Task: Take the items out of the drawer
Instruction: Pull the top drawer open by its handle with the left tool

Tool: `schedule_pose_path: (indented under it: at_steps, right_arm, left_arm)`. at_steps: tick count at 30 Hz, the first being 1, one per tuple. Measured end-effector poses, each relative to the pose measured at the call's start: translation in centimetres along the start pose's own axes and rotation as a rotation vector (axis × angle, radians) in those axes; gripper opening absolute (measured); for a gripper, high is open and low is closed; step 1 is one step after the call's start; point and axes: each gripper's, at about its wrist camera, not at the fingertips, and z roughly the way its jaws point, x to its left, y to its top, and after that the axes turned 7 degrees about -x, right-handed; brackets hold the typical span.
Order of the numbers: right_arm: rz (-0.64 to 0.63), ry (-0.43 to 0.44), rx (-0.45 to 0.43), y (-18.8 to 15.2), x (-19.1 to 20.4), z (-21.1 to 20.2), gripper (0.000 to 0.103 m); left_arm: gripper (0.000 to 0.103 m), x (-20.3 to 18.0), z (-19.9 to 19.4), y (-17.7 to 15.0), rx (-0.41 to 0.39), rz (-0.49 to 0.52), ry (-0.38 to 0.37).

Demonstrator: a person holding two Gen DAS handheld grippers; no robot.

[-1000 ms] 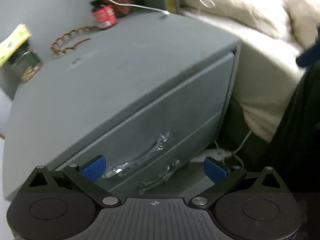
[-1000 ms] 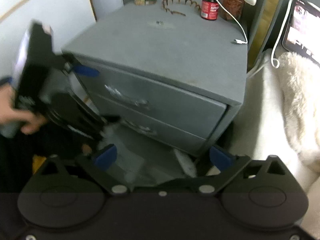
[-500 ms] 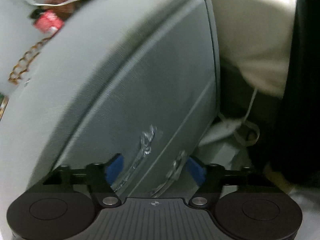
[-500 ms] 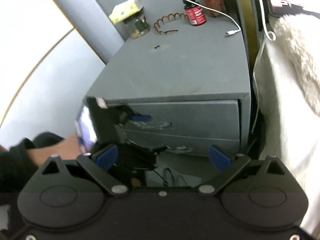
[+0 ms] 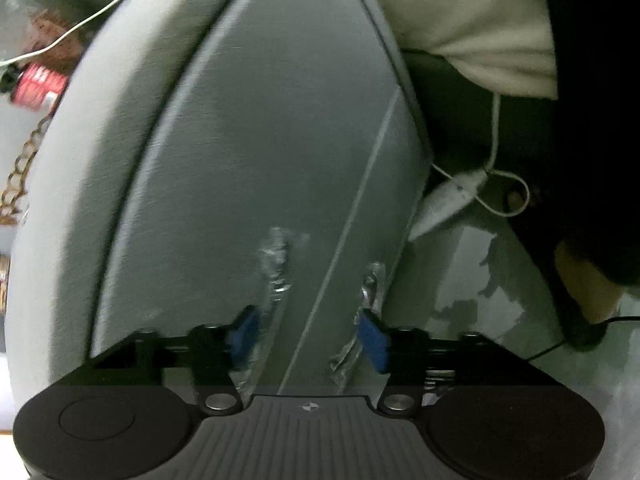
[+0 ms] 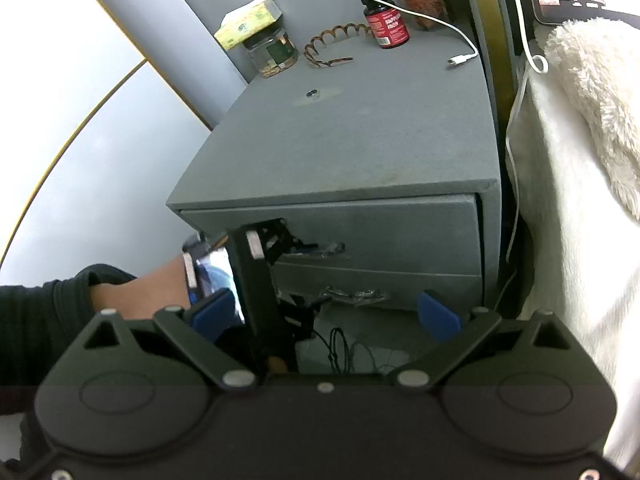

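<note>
Two drawers, both closed, items unseen | left gripper (image 5: 306,334) narrowed across the foil-wrapped top handle (image 5: 276,264), grip unclear | right gripper (image 6: 326,314) jaws wide, empty | risk: pads slip off the slick wrap, drawer (image 6: 384,236) stays closed

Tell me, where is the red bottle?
In the right wrist view, the red bottle stands at the nightstand's back, between the wavy headband and white cable.

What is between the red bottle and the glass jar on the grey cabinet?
A brown zigzag hairband lies between the red bottle and glass jar, in the right wrist view.
</note>
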Motion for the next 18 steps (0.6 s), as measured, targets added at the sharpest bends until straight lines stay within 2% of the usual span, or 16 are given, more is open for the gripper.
schedule_pose_path:
  at_steps: [3,13,16,18]
  right_arm:
    - [0.007,-0.002,0.000,0.0,0.0,0.1,0.099]
    - [0.022,-0.014,-0.012,-0.2,0.0,-0.2,0.099]
    - [0.020,-0.019,-0.008,-0.2,0.1,-0.1,0.099]
    - [0.018,-0.022,-0.007,-0.2,0.2,-0.1,0.099]
  left_arm:
    - [0.035,-0.5,-0.4,-0.2,-0.005,0.037,0.011]
    - [0.034,-2.6,-1.6,-0.4,0.000,0.001,0.010]
    - [0.046,-3.2,-1.8,-0.1,0.016,-0.060,0.006]
    - [0.050,-3.6,-1.7,0.1,0.020,-0.091,0.010]
